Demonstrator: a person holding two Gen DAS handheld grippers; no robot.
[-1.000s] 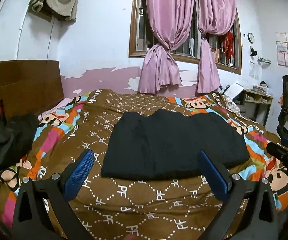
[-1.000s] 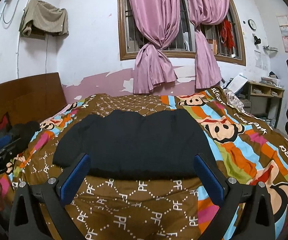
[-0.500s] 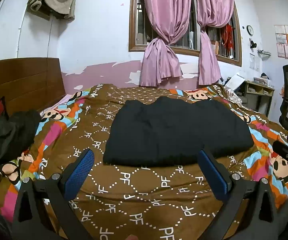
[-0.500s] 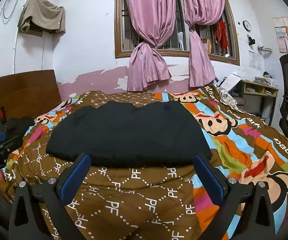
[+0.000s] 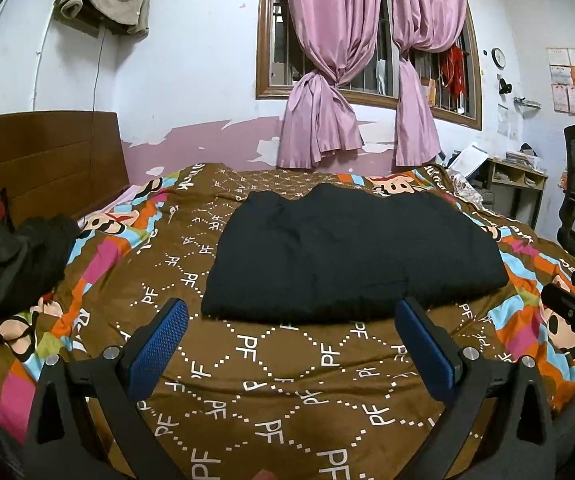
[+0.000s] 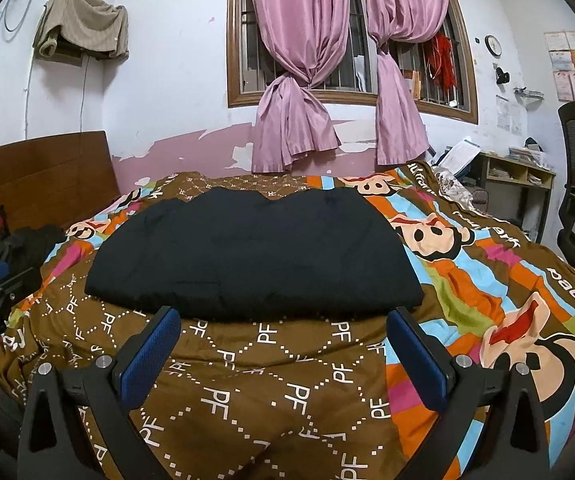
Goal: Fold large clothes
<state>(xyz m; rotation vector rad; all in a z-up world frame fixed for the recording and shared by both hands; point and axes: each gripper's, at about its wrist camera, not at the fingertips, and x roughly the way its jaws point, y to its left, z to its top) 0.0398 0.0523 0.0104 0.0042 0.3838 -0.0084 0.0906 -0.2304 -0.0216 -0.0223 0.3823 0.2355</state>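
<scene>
On the bed (image 5: 279,384), spread over a brown patterned quilt with cartoon monkey faces, lies the black garment (image 5: 347,256), already folded into a broad flat slab. It sits at 12 o'clock from both tools, just beyond their tips and touching neither. The left gripper (image 5: 291,340) hovers with its blue-padded fingers (image 5: 159,344) spread wide and empty; the right gripper (image 6: 283,340) does the same, fingers (image 6: 149,354) apart, nothing between them.

From where I stand the garment looks thick and soft, something like a knit or fleece: limp, not slippery, with some weight once layers are stacked. It would sag if lifted from one spot, so I'd guess each tool should pinch a near corner, the left one toward 10 o'clock, the right toward 2 o'clock, catching all layers at the edge. A second dark heap of clothes (image 5: 11,256) rests at 9 o'clock by the wooden headboard (image 5: 43,160), well apart.
</scene>
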